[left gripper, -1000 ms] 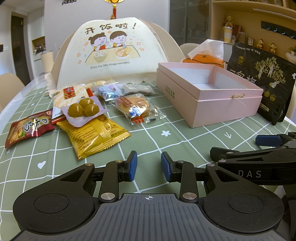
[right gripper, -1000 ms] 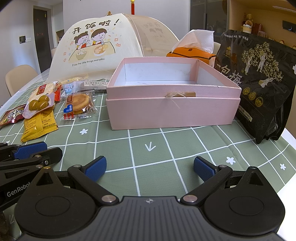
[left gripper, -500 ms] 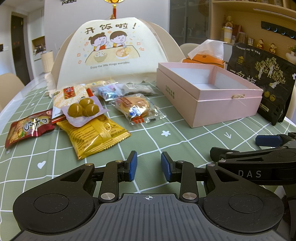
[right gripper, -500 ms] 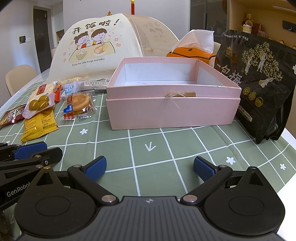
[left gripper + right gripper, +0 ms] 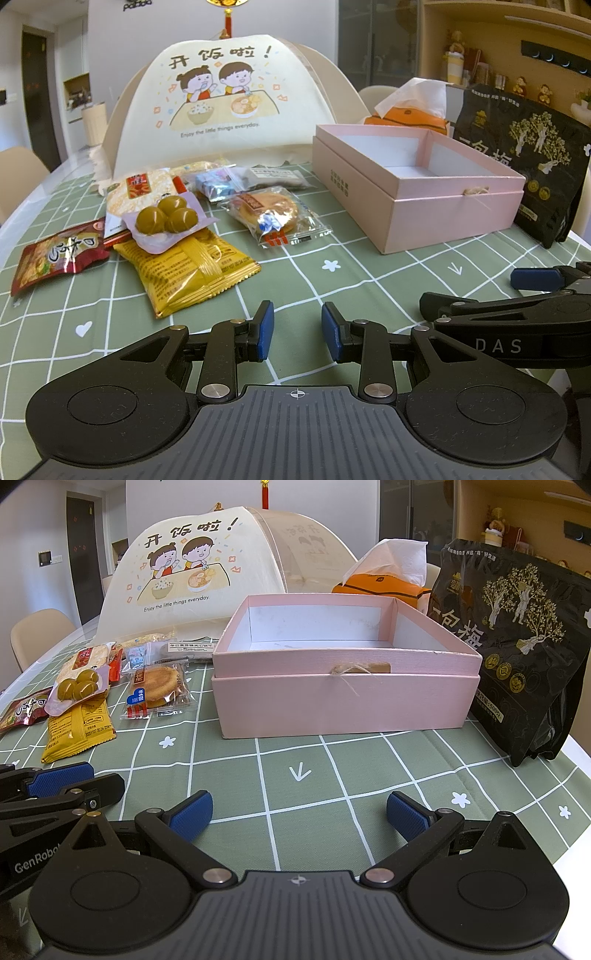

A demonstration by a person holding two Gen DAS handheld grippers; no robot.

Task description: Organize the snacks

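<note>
Nearest, left gripper [image 5: 297, 330]: parted narrowly, holding nothing, low over the green checked tablecloth [image 5: 354, 273]; right gripper [image 5: 299, 812]: spread wide, likewise unladen. Ahead-left of the left gripper, loose snacks: yellow packet [image 5: 188, 271], chestnut pack [image 5: 166, 221] lying on it, wrapped cake [image 5: 273, 216]. Farther, straight ahead of the right gripper, pink box [image 5: 347, 701], open and unfilled; advisably widen the left pads, pinch the packet's near edge flat, avoiding the pack on top.

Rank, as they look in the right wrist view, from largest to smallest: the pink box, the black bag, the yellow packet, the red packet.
1. pink box
2. black bag, though cut off at the frame's edge
3. yellow packet
4. red packet, partly out of frame, so its rank is unsure
</note>
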